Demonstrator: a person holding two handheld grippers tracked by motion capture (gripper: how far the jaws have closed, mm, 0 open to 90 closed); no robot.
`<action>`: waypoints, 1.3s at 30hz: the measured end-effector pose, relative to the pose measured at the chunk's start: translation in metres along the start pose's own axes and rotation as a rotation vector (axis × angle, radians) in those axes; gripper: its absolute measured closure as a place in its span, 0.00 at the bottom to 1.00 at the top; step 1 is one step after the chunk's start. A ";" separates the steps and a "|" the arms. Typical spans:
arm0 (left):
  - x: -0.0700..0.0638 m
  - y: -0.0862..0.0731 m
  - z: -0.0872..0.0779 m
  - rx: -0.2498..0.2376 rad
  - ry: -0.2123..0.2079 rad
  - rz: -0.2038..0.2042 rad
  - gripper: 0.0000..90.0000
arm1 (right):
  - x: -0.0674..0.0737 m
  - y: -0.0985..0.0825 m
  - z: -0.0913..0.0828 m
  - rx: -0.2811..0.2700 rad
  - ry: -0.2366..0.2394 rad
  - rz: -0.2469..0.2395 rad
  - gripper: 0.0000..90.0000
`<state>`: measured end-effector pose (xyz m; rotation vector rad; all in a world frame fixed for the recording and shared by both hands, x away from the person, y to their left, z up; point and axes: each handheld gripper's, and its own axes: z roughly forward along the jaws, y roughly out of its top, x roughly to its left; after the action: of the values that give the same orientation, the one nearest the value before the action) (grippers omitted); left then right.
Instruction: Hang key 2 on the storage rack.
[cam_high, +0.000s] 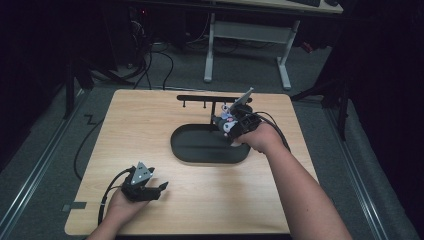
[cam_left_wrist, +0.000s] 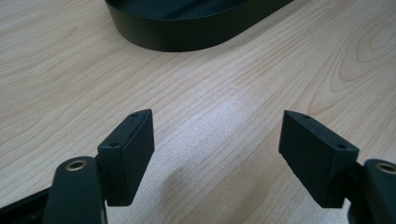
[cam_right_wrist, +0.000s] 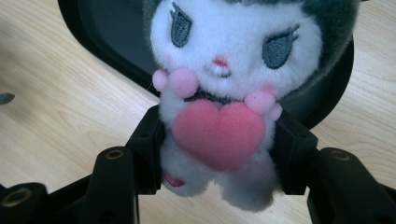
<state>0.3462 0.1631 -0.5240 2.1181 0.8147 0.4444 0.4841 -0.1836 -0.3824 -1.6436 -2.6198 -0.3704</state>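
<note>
1. The right claw (cam_right_wrist: 219, 154) holds the soft toy (cam_right_wrist: 224, 93) by its tummy, above the right end of the black tray (cam_high: 200, 152).
2. Lower it gently, then open wide.
3. The left claw (cam_left_wrist: 217, 158) is open and empty, near the table's (cam_high: 150, 125) front left corner.

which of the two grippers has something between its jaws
The right gripper: a white plush toy with a pink heart sits between its jaws; the left gripper is open over bare wood.

A light wooden desk (cam_high: 150, 130) stands on grey carpet (cam_high: 45, 150), with black cables (cam_high: 85, 145) trailing off its left side. Behind it stands a white-legged table frame (cam_high: 247, 37), against a dark background.
</note>
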 end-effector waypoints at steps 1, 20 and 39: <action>0.000 0.000 0.000 0.000 0.000 -0.001 0.30 | -0.001 0.000 0.000 -0.005 0.002 -0.002 0.48; -0.001 0.000 0.002 -0.005 0.001 0.003 0.31 | -0.013 -0.027 0.007 -0.111 -0.035 0.051 0.36; -0.005 0.001 0.006 0.011 -0.023 0.011 0.31 | -0.022 -0.126 0.060 -0.418 -0.038 -0.005 0.37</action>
<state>0.3458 0.1559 -0.5270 2.1354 0.7944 0.4214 0.3878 -0.2426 -0.4675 -1.7586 -2.7091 -0.9513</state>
